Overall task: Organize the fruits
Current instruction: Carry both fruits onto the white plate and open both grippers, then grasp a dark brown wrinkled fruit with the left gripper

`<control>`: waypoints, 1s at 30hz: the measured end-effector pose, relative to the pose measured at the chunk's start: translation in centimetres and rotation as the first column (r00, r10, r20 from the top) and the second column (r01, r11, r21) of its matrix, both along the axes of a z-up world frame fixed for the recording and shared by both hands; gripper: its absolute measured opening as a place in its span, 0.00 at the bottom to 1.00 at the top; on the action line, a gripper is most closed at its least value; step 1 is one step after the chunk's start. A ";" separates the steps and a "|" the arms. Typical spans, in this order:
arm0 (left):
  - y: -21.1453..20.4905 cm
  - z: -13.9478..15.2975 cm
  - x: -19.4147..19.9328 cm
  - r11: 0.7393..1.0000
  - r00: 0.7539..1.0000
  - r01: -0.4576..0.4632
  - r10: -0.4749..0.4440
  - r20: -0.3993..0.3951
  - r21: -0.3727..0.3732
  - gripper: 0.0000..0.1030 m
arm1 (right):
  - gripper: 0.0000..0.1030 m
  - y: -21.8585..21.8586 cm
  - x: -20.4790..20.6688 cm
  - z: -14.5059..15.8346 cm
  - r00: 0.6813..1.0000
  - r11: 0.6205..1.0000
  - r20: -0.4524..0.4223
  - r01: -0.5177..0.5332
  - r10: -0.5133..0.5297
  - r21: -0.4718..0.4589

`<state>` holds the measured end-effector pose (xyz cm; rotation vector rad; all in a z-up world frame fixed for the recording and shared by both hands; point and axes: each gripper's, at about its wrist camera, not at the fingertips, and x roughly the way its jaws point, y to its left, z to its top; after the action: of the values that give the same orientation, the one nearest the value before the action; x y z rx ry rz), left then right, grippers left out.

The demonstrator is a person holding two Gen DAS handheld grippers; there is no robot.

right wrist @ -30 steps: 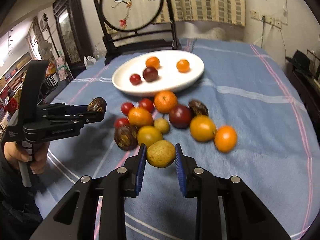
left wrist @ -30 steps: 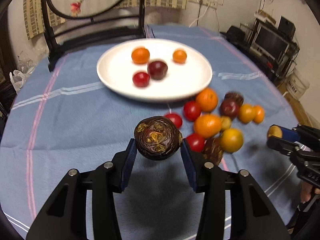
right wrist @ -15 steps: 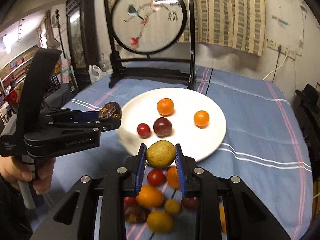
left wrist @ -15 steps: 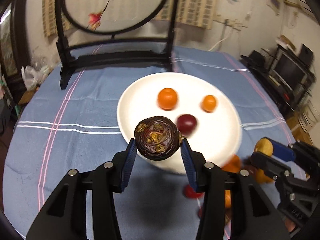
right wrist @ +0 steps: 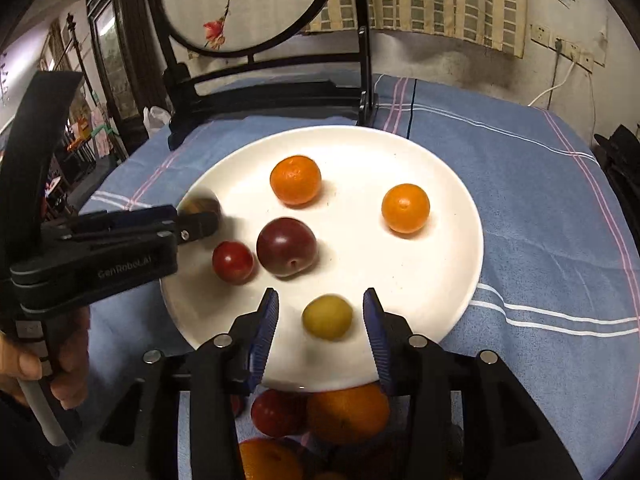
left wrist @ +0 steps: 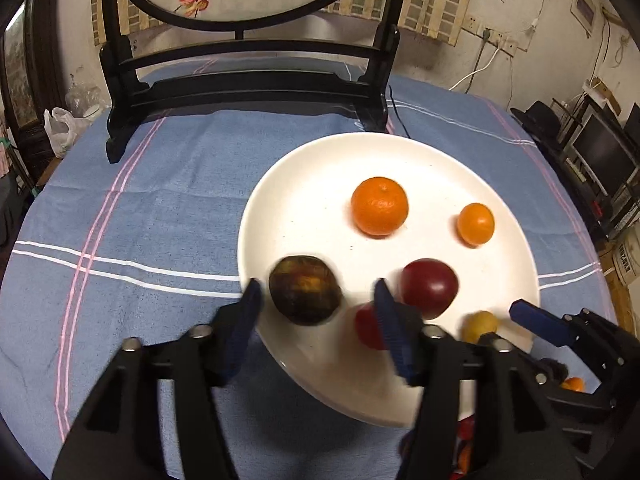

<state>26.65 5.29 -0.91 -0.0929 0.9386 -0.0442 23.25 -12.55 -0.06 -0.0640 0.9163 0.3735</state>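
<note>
Over the near edge of the white plate, both grippers are held with jaws spread wide and gripping nothing. Between the jaws of the left gripper a dark wrinkled fruit is seen, blurred, clear of both pads, at the plate's left rim; whether it is already resting or settling cannot be told. Between the jaws of the right gripper a yellow-green fruit lies at the near rim, likewise untouched by either pad. Two oranges occupy the far half of the plate, a dark plum and a small red fruit the middle. The releases are judged to have been made low and inside the rim so that round fruit does not roll off. More fruit is left on the blue-clothed counter at its near edge, beneath the right gripper; the task is judged roughly one third done.
</note>
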 end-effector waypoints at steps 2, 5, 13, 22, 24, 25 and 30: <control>0.0 0.6 -0.6 1.000 1.000 -0.009 0.009 0.027 0.012 0.68 | 0.43 -0.4 -0.4 0.2 1.000 1.000 0.004 0.006 -0.006 0.007; 0.0 1.4 -1.7 1.000 1.000 -0.003 0.003 0.027 0.001 0.69 | 0.43 -1.1 -1.5 0.6 1.000 1.000 0.000 0.009 -0.009 0.018; 0.3 3.4 -7.2 1.000 0.997 -0.030 0.029 0.077 0.003 0.80 | 0.54 -4.2 -5.7 1.7 0.999 0.997 0.019 0.043 -0.044 0.062; -1.8 3.3 -14.6 0.999 0.993 0.035 -0.040 0.107 0.041 0.90 | 0.76 -8.5 -12.3 1.7 0.994 0.987 0.043 0.097 -0.103 0.125; -2.3 2.7 -15.9 0.998 0.994 0.051 -0.053 0.096 0.027 0.90 | 0.78 -9.3 -13.6 1.2 0.993 0.984 0.030 0.106 -0.111 0.143; -2.6 2.4 -16.4 0.998 0.995 0.058 -0.060 0.085 0.017 0.90 | 0.78 -9.6 -14.1 1.0 0.993 0.983 0.024 0.110 -0.114 0.149; -4.1 0.1 -18.5 0.996 0.996 0.087 -0.087 0.032 -0.014 0.91 | 0.80 -10.7 -16.7 -1.0 0.990 0.976 -0.012 0.141 -0.141 0.164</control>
<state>8.20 1.18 -0.84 -0.0654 0.9102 -0.1330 6.53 -23.30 -1.04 0.1524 0.8812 0.3160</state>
